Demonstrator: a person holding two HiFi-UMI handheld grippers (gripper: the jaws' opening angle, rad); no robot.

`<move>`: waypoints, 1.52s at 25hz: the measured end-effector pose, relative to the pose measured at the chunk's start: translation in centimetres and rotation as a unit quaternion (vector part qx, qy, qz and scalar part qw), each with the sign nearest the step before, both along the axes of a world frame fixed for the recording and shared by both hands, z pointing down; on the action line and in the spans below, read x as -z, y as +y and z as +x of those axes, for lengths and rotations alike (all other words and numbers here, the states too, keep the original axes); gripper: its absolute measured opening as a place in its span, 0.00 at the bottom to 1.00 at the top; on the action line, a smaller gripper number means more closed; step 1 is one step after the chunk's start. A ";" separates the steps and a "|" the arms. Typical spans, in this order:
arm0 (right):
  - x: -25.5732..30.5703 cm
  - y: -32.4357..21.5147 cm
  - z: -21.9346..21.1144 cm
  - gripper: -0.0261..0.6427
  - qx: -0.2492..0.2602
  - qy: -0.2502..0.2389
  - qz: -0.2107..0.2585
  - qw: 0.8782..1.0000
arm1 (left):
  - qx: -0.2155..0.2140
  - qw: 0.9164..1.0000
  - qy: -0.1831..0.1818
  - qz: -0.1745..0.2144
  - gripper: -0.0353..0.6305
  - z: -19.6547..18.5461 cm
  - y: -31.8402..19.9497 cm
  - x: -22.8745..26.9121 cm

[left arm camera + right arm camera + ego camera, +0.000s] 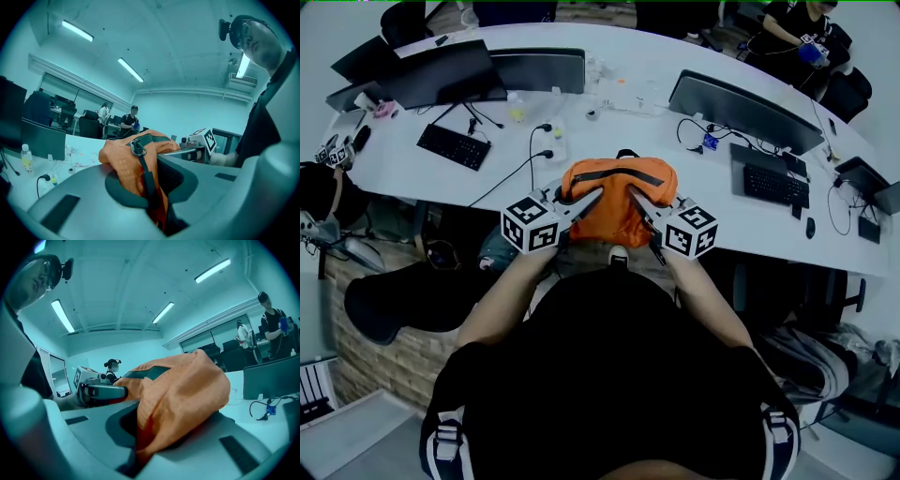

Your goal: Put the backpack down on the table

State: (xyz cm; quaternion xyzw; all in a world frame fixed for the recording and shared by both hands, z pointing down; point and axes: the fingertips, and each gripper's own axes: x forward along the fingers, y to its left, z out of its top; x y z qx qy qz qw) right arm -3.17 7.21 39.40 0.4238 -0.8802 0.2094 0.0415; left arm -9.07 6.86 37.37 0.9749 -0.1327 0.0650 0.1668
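White office table (609,131) just beyond the fingers (577,208): left gripper (595,195) and right gripper (635,195) each clamp the orange backpack (615,217).

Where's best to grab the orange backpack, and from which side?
Pinch its soft fabric near each end, from the person's side. The backpack is wide and floppy, so two grips, like the left hand-held gripper and right hand-held gripper have, should keep it level.

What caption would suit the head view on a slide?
Both clamped on an orange backpack, the left gripper and right gripper hold it at the white table's near edge.
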 end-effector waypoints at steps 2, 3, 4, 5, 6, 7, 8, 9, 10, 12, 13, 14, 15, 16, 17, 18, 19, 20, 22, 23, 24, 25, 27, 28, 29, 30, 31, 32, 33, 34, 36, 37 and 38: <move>-0.2 -0.9 0.5 0.08 0.003 -0.002 -0.001 1.000 | 0.002 1.000 -0.002 -0.001 0.15 0.5 -0.8 -0.2; -0.3 -1.4 0.7 0.08 0.005 -0.002 -0.002 1.000 | 0.004 1.000 -0.002 -0.002 0.15 0.7 -1.3 -0.2; -0.4 -1.9 1.0 0.08 0.007 -0.001 -0.002 1.000 | 0.005 1.000 -0.001 -0.002 0.15 1.0 -1.9 -0.3; -0.4 -2.5 1.3 0.08 0.009 0.000 -0.002 1.000 | 0.007 1.000 -0.001 -0.003 0.15 1.3 -2.4 -0.4; -0.5 -3.1 1.5 0.08 0.010 -0.001 -0.002 1.000 | 0.008 1.000 -0.001 -0.005 0.15 1.5 -2.9 -0.5; -0.7 -3.6 1.7 0.08 0.013 -0.001 -0.004 1.000 | 0.010 1.000 -0.002 -0.007 0.15 1.7 -3.4 -0.6; -0.9 -3.9 1.9 0.08 0.015 -0.002 -0.007 1.000 | 0.012 1.000 -0.003 -0.010 0.15 1.9 -3.7 -0.8; -1.1 -4.3 2.1 0.08 0.017 -0.002 -0.011 1.000 | 0.014 1.000 -0.003 -0.014 0.15 2.1 -4.0 -1.0; -1.2 -4.6 2.5 0.08 0.018 0.000 -0.014 1.000 | 0.016 1.000 -0.001 -0.017 0.15 2.5 -4.4 -1.1; -1.2 -5.7 3.0 0.08 0.019 0.001 -0.016 1.000 | 0.017 1.000 -0.001 -0.022 0.15 3.0 -5.3 -1.2; -1.3 -6.3 3.0 0.08 0.020 -0.001 -0.017 1.000 | 0.018 1.000 -0.003 -0.024 0.15 3.0 -5.9 -1.2; -1.4 -6.7 2.9 0.08 0.021 -0.003 -0.018 1.000 | 0.020 0.999 -0.006 -0.026 0.15 2.9 -6.3 -1.4; -1.7 -7.1 2.9 0.08 0.023 -0.005 -0.020 1.000 | 0.022 0.999 -0.008 -0.028 0.15 2.9 -6.6 -1.6; -1.9 -7.4 3.0 0.08 0.024 -0.006 -0.022 0.999 | 0.024 0.999 -0.009 -0.030 0.15 3.1 -7.0 -1.8; -2.1 -7.8 3.4 0.08 0.024 -0.005 -0.023 0.999 | 0.024 0.999 -0.008 -0.032 0.15 3.4 -7.4 -2.0; -2.2 -8.2 3.7 0.08 0.023 -0.004 -0.023 0.999 | 0.025 0.999 -0.007 -0.033 0.15 3.8 -7.8 -2.2; -2.3 -8.7 4.1 0.08 0.024 -0.003 -0.024 0.999 | 0.025 0.999 -0.007 -0.034 0.15 4.1 -8.2 -2.2; -2.4 -9.1 4.3 0.08 0.024 -0.003 -0.024 0.999 | 0.025 0.999 -0.007 -0.036 0.15 4.3 -8.7 -2.3; -2.6 -10.0 4.6 0.08 0.027 -0.004 -0.026 0.999 | 0.027 0.999 -0.009 -0.040 0.15 4.7 -9.4 -2.5; -2.6 -10.4 4.8 0.08 0.028 -0.004 -0.027 0.999 | 0.027 0.999 -0.010 -0.042 0.15 4.8 -9.8 -2.6; -2.7 -10.8 4.9 0.08 0.030 -0.004 -0.028 0.999 | 0.028 0.999 -0.010 -0.044 0.15 5.0 -10.2 -2.7; -2.8 -11.2 5.1 0.08 0.032 -0.004 -0.029 0.999 | 0.029 0.998 -0.011 -0.046 0.15 5.2 -10.6 -2.8; -3.0 -12.0 5.2 0.08 0.037 -0.005 -0.032 0.999 | 0.032 0.998 -0.012 -0.051 0.15 5.3 -11.4 -3.0; -3.1 -12.4 5.3 0.08 0.040 -0.005 -0.034 0.999 | 0.034 0.998 -0.013 -0.053 0.15 5.4 -11.7 -3.1; -3.2 -12.8 5.4 0.08 0.043 -0.005 -0.035 0.998 | 0.037 0.998 -0.013 -0.055 0.15 5.5 -12.1 -3.2; -3.4 -13.2 5.5 0.08 0.047 -0.005 -0.037 0.998 | 0.040 0.998 -0.014 -0.056 0.15 5.6 -12.5 -3.3; -3.5 -13.6 5.7 0.08 0.051 -0.004 -0.038 0.998 | 0.043 0.997 -0.014 -0.058 0.15 5.8 -12.9 -3.5; -3.7 -14.0 5.9 0.08 0.055 -0.004 -0.039 0.998 | 0.046 0.997 -0.013 -0.060 0.15 6.0 -13.2 -3.6; -3.8 -14.5 6.0 0.08 0.059 -0.003 -0.039 0.998 | 0.050 0.997 -0.012 -0.062 0.15 6.1 -13.6 -3.8; -3.8 -14.9 6.2 0.08 0.062 -0.003 -0.039 0.997 | 0.054 0.996 -0.012 -0.063 0.15 6.3 -13.9 -3.9; -4.0 -15.6 6.4 0.08 0.066 -0.004 -0.039 0.997 | 0.062 0.996 -0.011 -0.067 0.15 6.5 -14.6 -4.2; -4.2 -15.8 6.5 0.08 0.067 -0.006 -0.039 0.997 | 0.065 0.995 -0.011 -0.069 0.15 6.6 -14.8 -4.3; -4.3 -16.1 6.6 0.08 0.068 -0.008 -0.040 0.997 | 0.068 0.995 -0.012 -0.071 0.15 6.8 -15.1 -4.5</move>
